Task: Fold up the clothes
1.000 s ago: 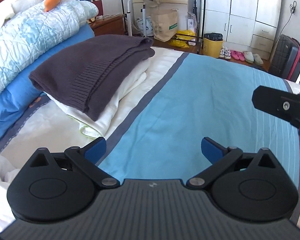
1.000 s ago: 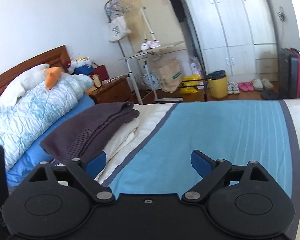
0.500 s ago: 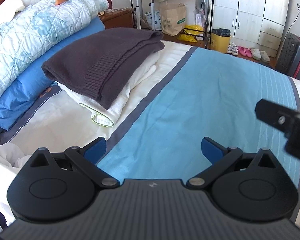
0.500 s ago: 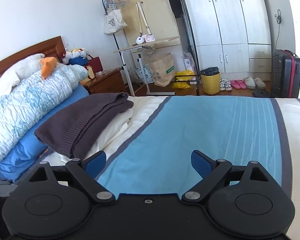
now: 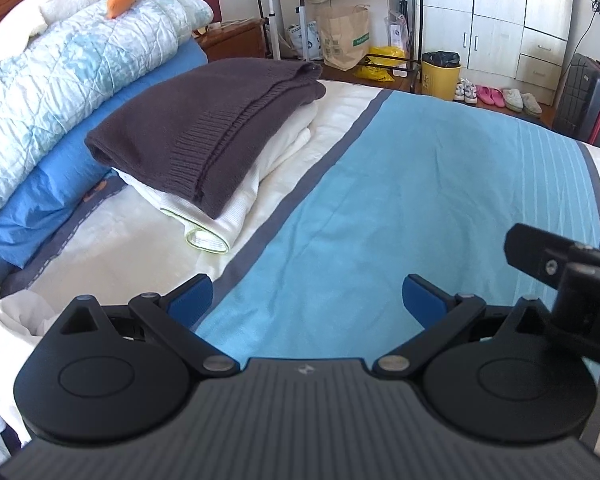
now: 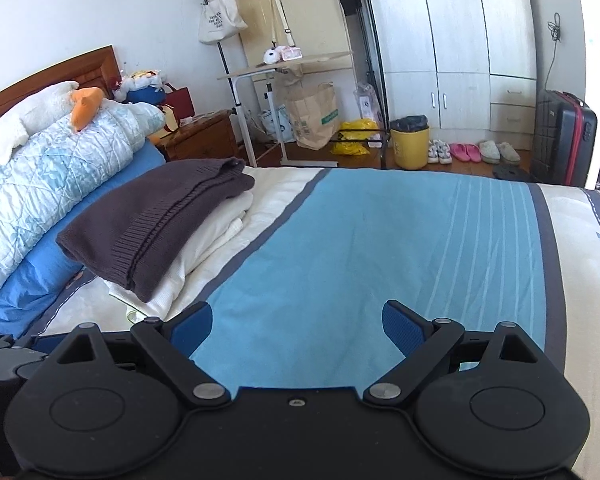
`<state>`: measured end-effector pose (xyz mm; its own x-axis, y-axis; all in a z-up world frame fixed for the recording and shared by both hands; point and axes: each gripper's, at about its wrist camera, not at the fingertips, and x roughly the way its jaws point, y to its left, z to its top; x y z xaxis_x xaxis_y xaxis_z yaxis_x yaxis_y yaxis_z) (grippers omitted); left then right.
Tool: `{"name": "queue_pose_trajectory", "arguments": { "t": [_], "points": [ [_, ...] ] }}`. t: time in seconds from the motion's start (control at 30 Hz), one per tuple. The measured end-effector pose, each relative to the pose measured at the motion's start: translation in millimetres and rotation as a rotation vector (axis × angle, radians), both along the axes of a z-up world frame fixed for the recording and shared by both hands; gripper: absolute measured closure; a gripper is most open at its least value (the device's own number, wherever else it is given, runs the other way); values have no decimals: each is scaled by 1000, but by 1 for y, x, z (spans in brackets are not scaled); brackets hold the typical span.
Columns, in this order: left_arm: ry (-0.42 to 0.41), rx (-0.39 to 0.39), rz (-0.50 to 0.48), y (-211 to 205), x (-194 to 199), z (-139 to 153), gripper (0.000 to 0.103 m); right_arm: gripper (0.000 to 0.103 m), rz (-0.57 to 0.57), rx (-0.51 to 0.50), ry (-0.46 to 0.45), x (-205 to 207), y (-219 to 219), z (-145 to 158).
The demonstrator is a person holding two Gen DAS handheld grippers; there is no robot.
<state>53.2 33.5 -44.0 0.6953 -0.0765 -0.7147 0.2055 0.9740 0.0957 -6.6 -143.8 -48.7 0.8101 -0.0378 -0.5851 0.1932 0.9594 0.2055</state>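
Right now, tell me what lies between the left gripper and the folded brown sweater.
In the left wrist view, only bedding: between the left gripper and the brown sweater lie the cream bedsheet and the white folded garment under the sweater.

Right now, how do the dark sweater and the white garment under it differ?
The dark sweater is a dark brown-grey ribbed knit; the white garment is cream with a finer texture and a pale green trimmed edge. The dark sweater lies on top, while the white garment sits beneath and sticks out past it toward the camera. Both are folded, stacked on the bed, untouched by either set of tongs.
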Motion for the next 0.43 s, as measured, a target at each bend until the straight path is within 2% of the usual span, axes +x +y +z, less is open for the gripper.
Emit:
{"name": "queue_pose_trajectory", "arguments": {
  "t": [0.27, 0.43],
  "points": [
    [1, -3, -10, -1, -1, -1, 0, 8, -22, -7, 11, -7, -12, -3],
    [-8, 25, -20, -6, -2, -4, 0, 8, -22, -14, 27, -7, -15, -7]
  ]
}}
